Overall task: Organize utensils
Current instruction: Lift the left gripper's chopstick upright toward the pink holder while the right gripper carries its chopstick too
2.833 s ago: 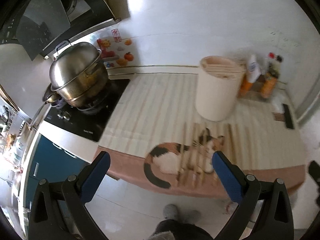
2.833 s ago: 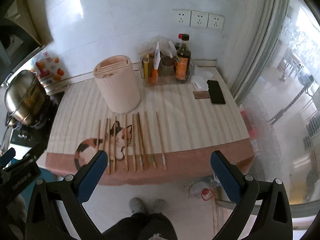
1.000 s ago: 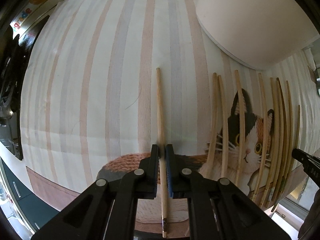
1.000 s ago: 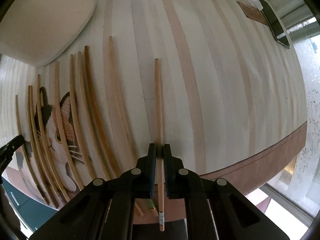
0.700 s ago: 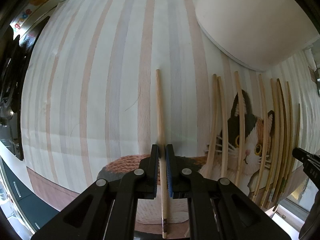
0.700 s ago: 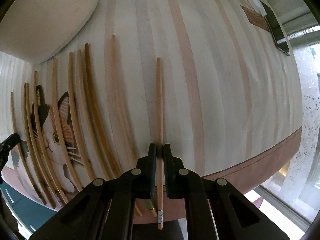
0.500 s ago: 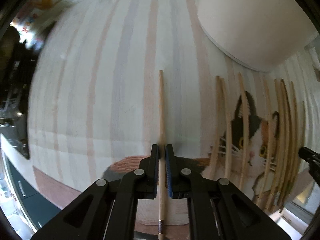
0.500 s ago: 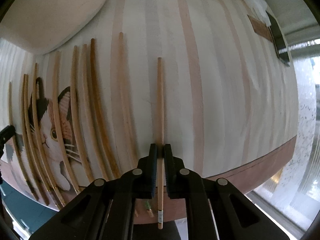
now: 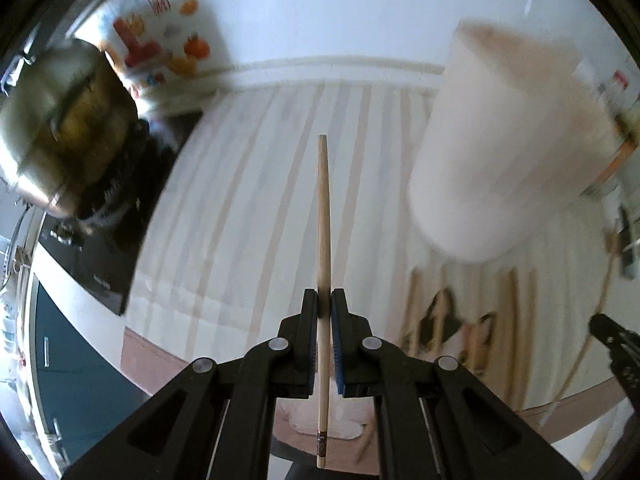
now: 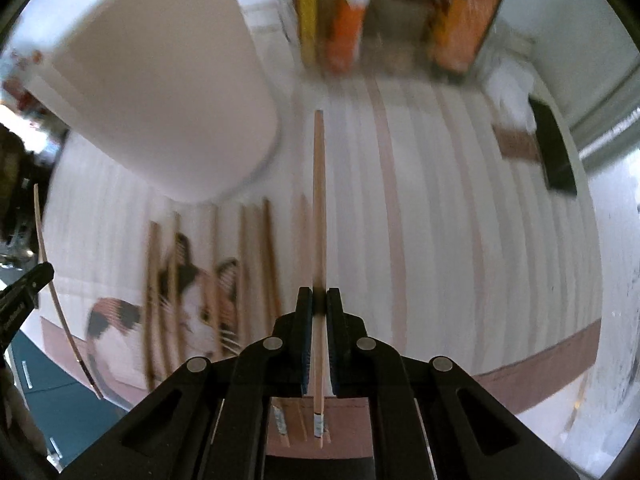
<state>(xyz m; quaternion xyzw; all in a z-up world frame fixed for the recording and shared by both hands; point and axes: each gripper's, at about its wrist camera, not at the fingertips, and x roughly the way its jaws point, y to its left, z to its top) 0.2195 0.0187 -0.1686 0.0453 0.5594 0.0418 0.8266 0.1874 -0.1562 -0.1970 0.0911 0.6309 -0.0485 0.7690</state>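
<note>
My left gripper point(image 9: 324, 300) is shut on a light wooden chopstick point(image 9: 323, 216) and holds it lifted above the striped mat, pointing toward the back wall. My right gripper point(image 10: 316, 300) is shut on another wooden chopstick point(image 10: 318, 200), also raised off the mat. Several more chopsticks point(image 10: 216, 264) lie side by side on the cat picture of the mat. The pale pink utensil holder point(image 9: 500, 148) stands to the right of the left gripper; in the right wrist view it point(image 10: 160, 88) is to the upper left.
A steel pot point(image 9: 52, 132) sits on the black stove at the far left. Sauce bottles and boxes point(image 10: 400, 12) stand at the back wall. A black phone point(image 10: 554, 148) lies at the mat's right side. The mat's brown front edge point(image 10: 540, 356) hangs over the counter.
Both grippers have lifted their chopsticks off the mat and tilted up, so the wall, pot and holder now show. Both stay shut.
</note>
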